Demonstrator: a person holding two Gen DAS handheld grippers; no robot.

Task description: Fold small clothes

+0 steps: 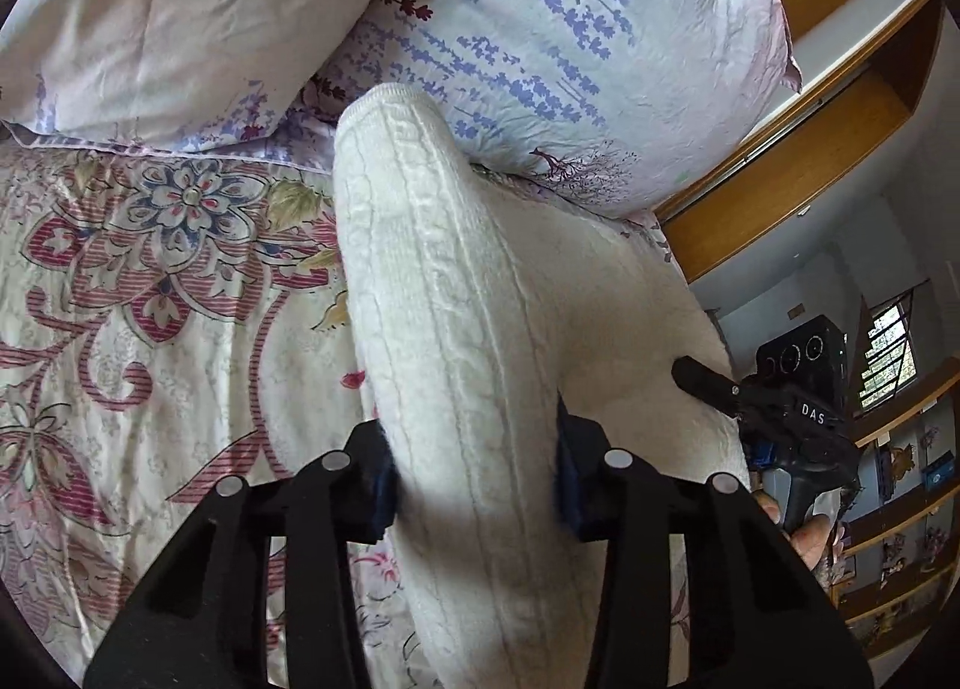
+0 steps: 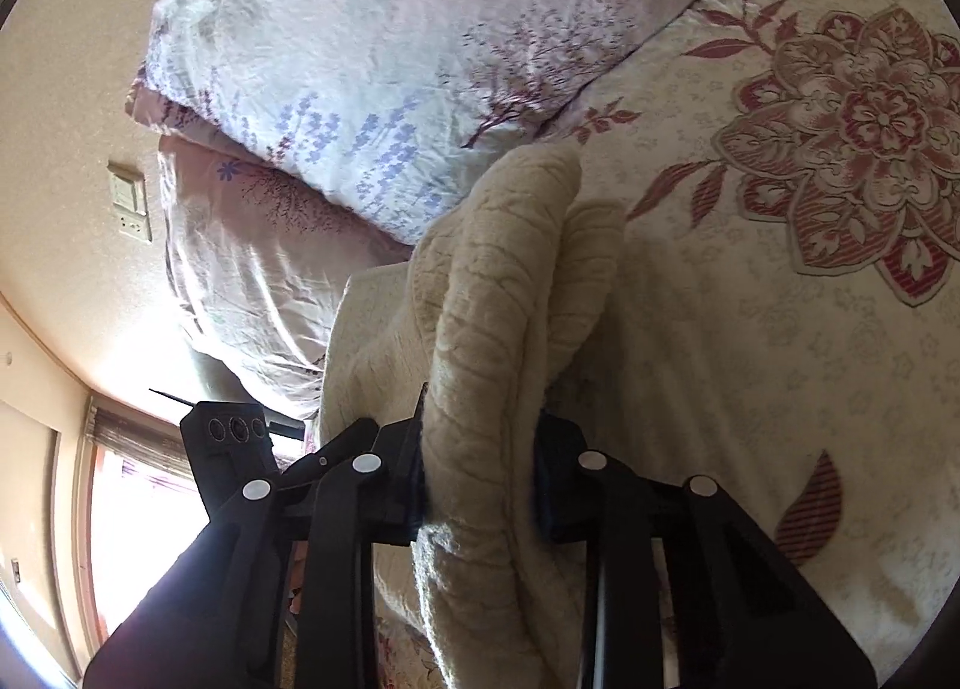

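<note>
On the bed's floral cream-and-red quilt [image 1: 150,299], near the stacked lavender-print pillows [image 1: 540,47] at its head edge, lies a cream cable-knit garment [image 1: 456,329]. The left gripper [image 1: 477,485] is clamped on a raised fold of it, blue pads pressing both sides. The right gripper [image 2: 480,479] likewise pinches a bunched ridge of the same knit [image 2: 492,299], its black fingers [image 2: 390,485] tight against the fabric, just beside the left one.

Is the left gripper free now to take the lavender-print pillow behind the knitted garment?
Probably not. The left gripper is shut on a fold of the white cable-knit garment, which also lies between it and the lavender-print pillow. It would have to release first.
</note>
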